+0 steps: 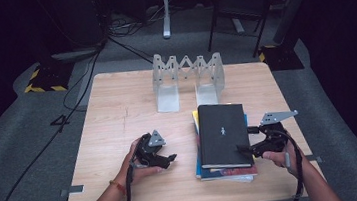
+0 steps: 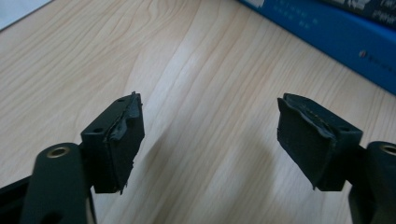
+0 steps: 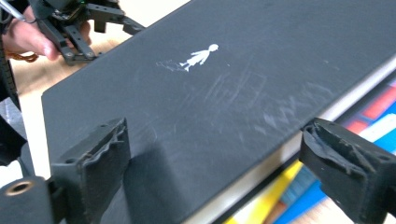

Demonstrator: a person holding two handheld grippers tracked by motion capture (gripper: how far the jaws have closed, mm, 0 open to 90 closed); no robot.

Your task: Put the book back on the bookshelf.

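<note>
A black book [image 1: 222,133] with a small white figure on its cover [image 3: 201,56] lies on top of a stack of colourful books [image 1: 224,172] at the table's right. My right gripper [image 1: 244,150] is at the black book's right edge. Its jaws stand open [image 3: 217,149], one pad over the cover and the other beside the page edge, not pressing. My left gripper [image 1: 170,159] is to the left of the stack, open over bare wood [image 2: 208,140] with nothing between its pads. A blue book's spine [image 2: 336,32] lies just beyond it. The left gripper [image 3: 79,23] also appears across the book in the right gripper view.
A folding metal book rack [image 1: 187,77] stands at the back of the wooden table [image 1: 118,117]. Cables trail from both grippers off the front edge. Chair legs and cables lie on the floor behind the table.
</note>
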